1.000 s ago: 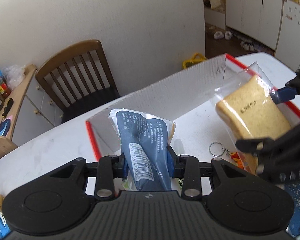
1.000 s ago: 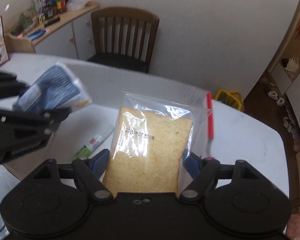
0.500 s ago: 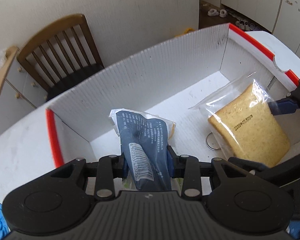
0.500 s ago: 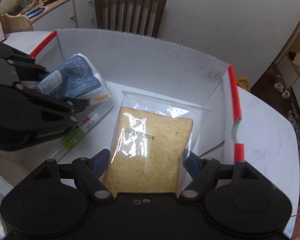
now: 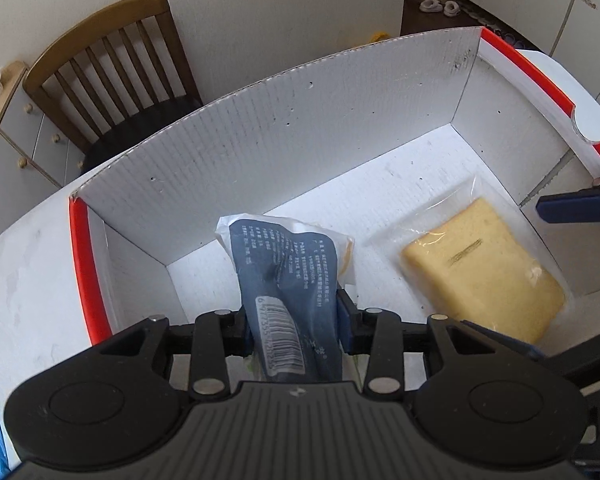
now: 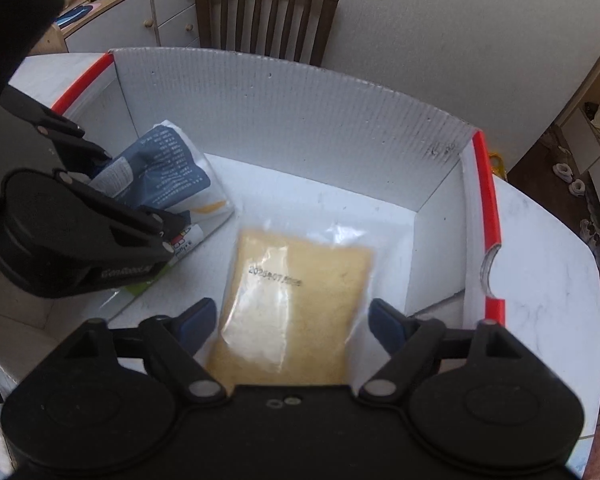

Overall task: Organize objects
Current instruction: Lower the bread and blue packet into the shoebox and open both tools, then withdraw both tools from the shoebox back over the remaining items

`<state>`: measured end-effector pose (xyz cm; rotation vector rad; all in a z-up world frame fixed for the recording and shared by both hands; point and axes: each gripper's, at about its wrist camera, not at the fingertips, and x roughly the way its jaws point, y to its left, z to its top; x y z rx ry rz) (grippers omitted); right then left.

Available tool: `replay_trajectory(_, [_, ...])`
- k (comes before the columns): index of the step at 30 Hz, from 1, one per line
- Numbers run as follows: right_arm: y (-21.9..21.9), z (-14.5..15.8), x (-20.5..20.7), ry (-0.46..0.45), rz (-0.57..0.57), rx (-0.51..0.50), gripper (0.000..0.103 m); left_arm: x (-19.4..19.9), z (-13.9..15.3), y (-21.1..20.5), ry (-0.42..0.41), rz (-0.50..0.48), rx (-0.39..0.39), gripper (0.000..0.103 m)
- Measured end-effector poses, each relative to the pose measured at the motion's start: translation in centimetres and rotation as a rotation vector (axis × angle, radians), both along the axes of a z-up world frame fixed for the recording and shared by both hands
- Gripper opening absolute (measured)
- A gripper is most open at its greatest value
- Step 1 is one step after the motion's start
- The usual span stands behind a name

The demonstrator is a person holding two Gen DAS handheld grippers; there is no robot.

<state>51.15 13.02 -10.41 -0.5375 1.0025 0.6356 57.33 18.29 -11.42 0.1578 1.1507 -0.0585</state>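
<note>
Both my grippers are now down inside the white box (image 5: 300, 128). My right gripper (image 6: 290, 322) has just spread its jaws, so the bagged bread (image 6: 296, 300) lies flat on the floor, long axis toward the far wall. My left gripper (image 5: 296, 320) still pinches the blue packet (image 5: 288, 280), pointing likewise.

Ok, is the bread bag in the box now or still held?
In the box, released. The bread bag lies flat on the box floor; the right tool is open, fingertips clear of it.
</note>
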Motion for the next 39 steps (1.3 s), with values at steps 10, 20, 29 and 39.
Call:
replay_trajectory(10, [-1.5, 0.8, -0.3, -0.013, -0.006, 0.027, 0.093, -0.6, 0.7, -0.6, -0.025, -0.02, -0.018, 0.059])
replay_trajectory(20, [-3.5, 3.6, -1.3, -0.038, -0.023, 0.09, 0.097, -2.4, 3.3, -0.9, -0.075, 0.012, -0.037, 0.063])
replay_trajectory(29, [-5.5, 6.4, -2.9, -0.063, -0.031, 0.15, 0.099, -4.9, 6.9, -1.0, -0.141, 0.044, -0.043, 0.063])
replay_trajectory(39, [-7.9, 9.4, -5.1, -0.093, -0.028, 0.213, 0.1, -8.9, 11.4, -2.0, -0.217, 0.043, -0.051, 0.063])
